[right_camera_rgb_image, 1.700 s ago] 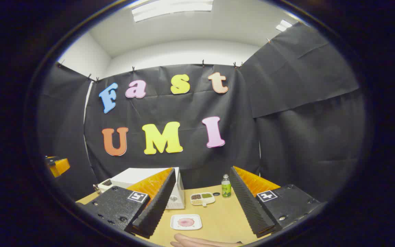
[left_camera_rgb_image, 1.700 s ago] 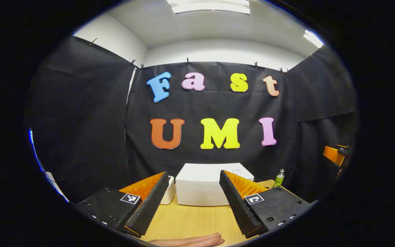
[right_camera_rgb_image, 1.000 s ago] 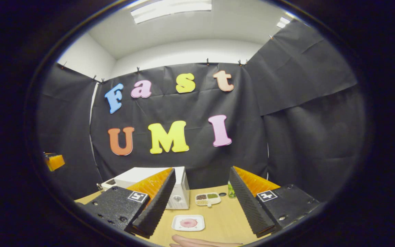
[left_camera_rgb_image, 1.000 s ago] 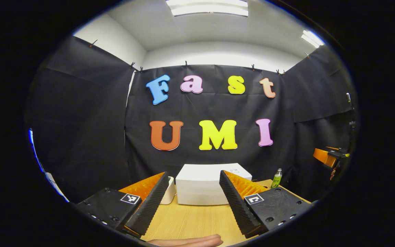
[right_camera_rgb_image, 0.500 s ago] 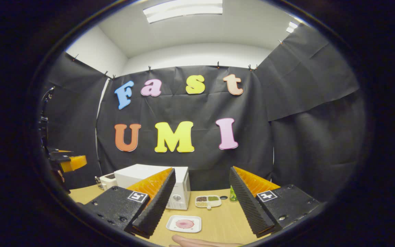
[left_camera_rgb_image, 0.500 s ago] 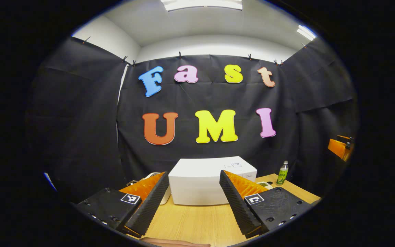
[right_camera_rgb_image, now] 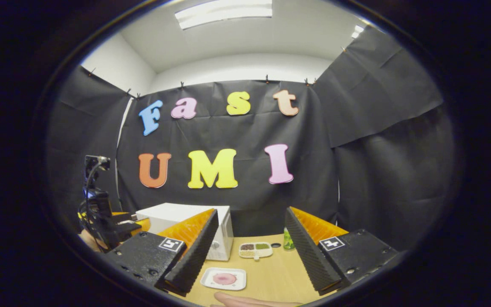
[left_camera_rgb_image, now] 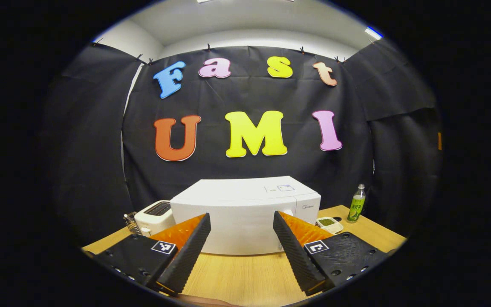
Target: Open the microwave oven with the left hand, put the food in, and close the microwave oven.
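The white microwave (left_camera_rgb_image: 245, 213) stands shut at the back of the wooden table (left_camera_rgb_image: 237, 273), straight ahead in the left gripper view. My left gripper (left_camera_rgb_image: 241, 251) is open and empty, a short way in front of its door. In the right gripper view the microwave (right_camera_rgb_image: 177, 213) sits at left, partly behind one finger. A white square plate with pink food (right_camera_rgb_image: 224, 278) lies on the table just ahead of my right gripper (right_camera_rgb_image: 247, 251), which is open and holds nothing. The left gripper's housing (right_camera_rgb_image: 100, 209) and the hand holding it show at the far left.
A white toaster (left_camera_rgb_image: 154, 217) stands left of the microwave. A divided dish of grains (right_camera_rgb_image: 255, 249) and a green bottle (left_camera_rgb_image: 357, 204) stand to its right. A hand (right_camera_rgb_image: 249, 300) rests at the table's near edge.
My left gripper has moved forward and tilted down toward the microwave, which now looks larger. In the right gripper view it has come in from the left. The right gripper has barely moved.
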The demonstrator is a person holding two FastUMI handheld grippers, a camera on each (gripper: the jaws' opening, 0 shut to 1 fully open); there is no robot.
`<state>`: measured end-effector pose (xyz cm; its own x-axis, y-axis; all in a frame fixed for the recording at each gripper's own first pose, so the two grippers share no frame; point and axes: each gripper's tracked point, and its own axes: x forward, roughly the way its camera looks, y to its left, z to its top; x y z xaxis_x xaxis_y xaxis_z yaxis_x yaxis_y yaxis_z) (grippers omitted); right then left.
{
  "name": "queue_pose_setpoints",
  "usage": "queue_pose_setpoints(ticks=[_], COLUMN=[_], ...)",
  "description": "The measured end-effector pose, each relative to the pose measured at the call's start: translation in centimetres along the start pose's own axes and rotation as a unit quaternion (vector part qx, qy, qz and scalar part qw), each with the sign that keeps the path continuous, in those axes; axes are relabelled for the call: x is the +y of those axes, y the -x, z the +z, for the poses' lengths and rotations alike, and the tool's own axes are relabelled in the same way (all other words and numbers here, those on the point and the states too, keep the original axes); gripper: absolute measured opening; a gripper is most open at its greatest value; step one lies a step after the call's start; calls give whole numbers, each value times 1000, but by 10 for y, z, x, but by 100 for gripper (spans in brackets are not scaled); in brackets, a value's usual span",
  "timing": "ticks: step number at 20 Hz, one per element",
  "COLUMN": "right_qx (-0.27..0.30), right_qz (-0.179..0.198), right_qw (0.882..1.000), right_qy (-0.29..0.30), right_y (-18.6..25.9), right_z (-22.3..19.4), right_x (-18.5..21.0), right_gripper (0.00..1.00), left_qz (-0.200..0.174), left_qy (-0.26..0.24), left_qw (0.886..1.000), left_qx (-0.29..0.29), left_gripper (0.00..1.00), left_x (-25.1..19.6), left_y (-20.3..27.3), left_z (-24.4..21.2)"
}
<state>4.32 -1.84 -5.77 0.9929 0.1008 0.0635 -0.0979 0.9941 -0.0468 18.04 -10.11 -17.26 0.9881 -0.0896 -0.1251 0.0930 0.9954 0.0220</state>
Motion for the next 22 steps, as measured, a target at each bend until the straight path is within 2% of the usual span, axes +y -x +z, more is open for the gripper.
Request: queue_pose_setpoints(ticks=[4,5,6,8,9,10,12,13,14,15,16,17,18,21,22], right_qx=[2,5,6,8,8,8,10,12,15,20,25,28,32,40,41], right_qz=[-3,-6,-9,-12,-13,-13,-11,-12,-12,-10,-8,-10,-14,-22,-24], right_qw=[1000,1000,1000,1000,999,999,999,999,999,999,999,999,999,999,999], right_qy=[12,16,19,27,30,32,33,32,30,28,26,24,22,18,16], right_y=[-8,-9,-11,-13,-13,-13,-12,-13,-13,-12,-12,-13,-13,-14,-15], right_z=[-5,-6,-9,-9,-9,-10,-12,-14,-17,-20,-25,-28,-32,-40,-42], right_x=[-5,-10,-14,-18,-20,-22,-25,-27,-30,-32,-33,-37,-42,-51,-54], right_gripper=[91,100,91,91,100,91,92,100,91,91,91,91,91,91,100], left_qz=[-27,-33,-41,-56,-62,-67,-66,-62,-60,-61,-55,-43,-37,-23,-17], left_qy=[19,18,18,19,19,16,1,-1,0,2,0,-5,-4,-6,-4], left_qw=[999,999,998,998,997,997,997,997,997,997,997,998,998,999,999], left_qx=[25,29,32,35,37,38,39,43,49,52,50,49,51,33,34], left_gripper=[81,68,77,78,78,78,78,78,68,77,77,55,45,43,43], left_x=[-34,-41,-49,-64,-72,-78,-87,-90,-93,-97,-97,-94,-94,-93,-94], left_y=[-49,-59,-68,-82,-88,-95,-109,-116,-123,-129,-135,-140,-141,-144,-144], left_z=[-36,-43,-50,-63,-69,-74,-84,-90,-97,-101,-104,-107,-110,-107,-109])
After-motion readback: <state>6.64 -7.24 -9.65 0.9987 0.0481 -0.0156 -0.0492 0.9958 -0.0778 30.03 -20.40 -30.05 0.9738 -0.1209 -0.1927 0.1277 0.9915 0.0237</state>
